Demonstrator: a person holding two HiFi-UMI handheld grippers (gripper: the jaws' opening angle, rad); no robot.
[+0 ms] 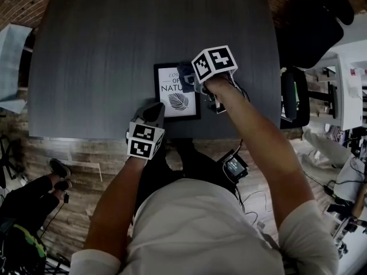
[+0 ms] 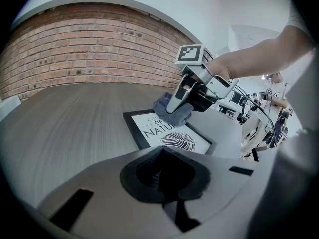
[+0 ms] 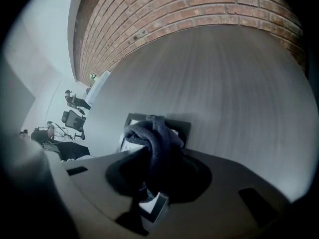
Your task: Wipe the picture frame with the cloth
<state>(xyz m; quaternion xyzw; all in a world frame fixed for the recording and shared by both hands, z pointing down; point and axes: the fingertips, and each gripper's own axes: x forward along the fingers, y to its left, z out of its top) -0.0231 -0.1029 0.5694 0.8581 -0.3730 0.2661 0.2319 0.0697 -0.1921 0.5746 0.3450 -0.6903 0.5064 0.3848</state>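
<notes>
A black picture frame with a white leaf print lies flat near the front edge of the dark grey table. My right gripper is shut on a bunched grey-blue cloth, which presses on the upper part of the print. The left gripper view shows that cloth on the frame under the right gripper. In the right gripper view the cloth hangs between the jaws and hides most of the frame. My left gripper is shut and empty at the frame's near left corner.
A black office chair stands beyond the table's right side, next to a white desk. A small black device with cables lies on the wooden floor by my legs. A brick wall runs behind the table.
</notes>
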